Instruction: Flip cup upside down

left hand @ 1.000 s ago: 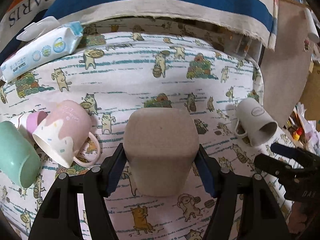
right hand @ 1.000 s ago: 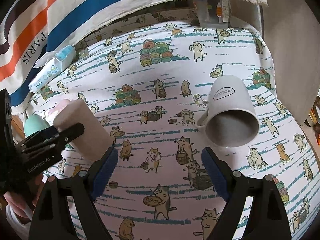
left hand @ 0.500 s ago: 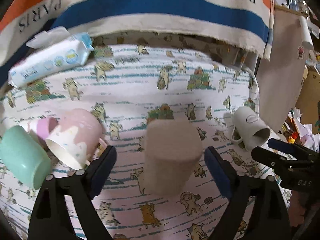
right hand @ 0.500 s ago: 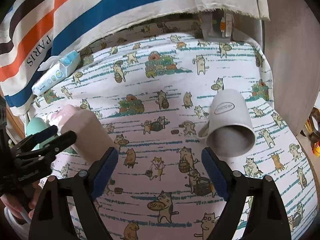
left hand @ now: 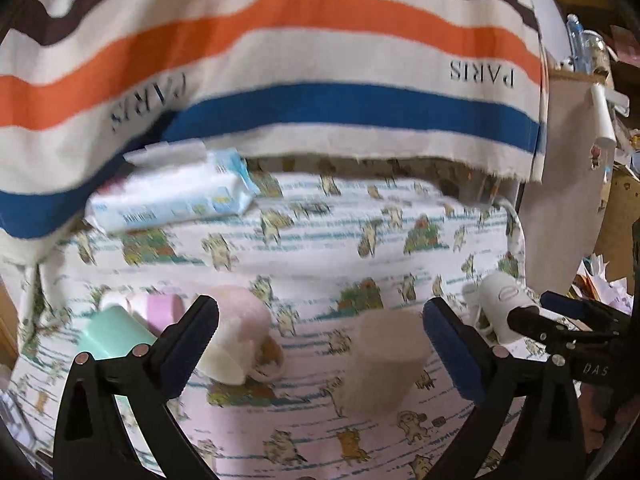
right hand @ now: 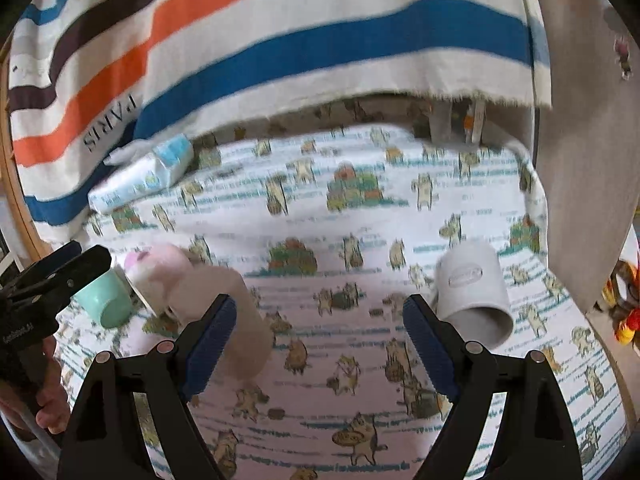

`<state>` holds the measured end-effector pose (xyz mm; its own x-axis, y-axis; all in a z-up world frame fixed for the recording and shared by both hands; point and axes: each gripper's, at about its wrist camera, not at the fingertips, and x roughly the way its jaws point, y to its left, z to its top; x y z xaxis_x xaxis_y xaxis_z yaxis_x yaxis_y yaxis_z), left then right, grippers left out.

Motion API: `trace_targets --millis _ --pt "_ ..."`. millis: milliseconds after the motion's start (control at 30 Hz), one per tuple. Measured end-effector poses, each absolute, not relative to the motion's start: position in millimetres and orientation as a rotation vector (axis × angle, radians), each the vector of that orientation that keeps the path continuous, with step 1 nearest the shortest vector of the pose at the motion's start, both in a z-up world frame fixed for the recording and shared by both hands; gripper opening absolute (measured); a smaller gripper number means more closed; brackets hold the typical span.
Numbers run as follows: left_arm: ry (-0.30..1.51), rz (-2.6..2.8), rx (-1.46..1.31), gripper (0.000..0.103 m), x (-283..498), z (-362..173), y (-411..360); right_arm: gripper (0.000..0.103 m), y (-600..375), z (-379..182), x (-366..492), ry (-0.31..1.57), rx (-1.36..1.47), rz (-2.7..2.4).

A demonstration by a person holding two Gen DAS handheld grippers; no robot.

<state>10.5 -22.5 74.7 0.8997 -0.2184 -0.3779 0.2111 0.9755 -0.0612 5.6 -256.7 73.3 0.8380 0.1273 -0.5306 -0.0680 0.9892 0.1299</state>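
A cluttered home room is indicated by a cat-print tablecloth [right hand: 360,360], a striped PARIS cloth [right hand: 280,40] hung at the far side, a wipes pack [left hand: 172,200] and scattered mugs [right hand: 472,296].

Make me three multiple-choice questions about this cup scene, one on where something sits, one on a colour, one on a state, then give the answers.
1. Where is the wipes pack?
A. at the far edge of the cat-print cloth, by the striped fabric
B. inside the grey mug
C. held in the right claw

2. What colour is the cup lying at the far left?
A. red
B. mint green
C. black

3. How is the left claw?
A. shut on the beige cup
B. shut on the grey mug
C. open, holding nothing

Answers: 1 A, the pack lies below the stripes. 2 B, its side is mint green. 3 C, the beige cup stands free between spread jaws.
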Motion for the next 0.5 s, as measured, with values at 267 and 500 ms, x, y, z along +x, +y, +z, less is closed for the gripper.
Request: trace_targets --millis 267,500 --pt "0.245 -0.177 -0.005 0.102 1 74 -9 0.102 -261 80 5 0.395 0.144 0.010" --pt "0.204 -0.118 -0.052 0.102 11 40 6 0.102 -254 53 9 0.299 0.069 0.003"
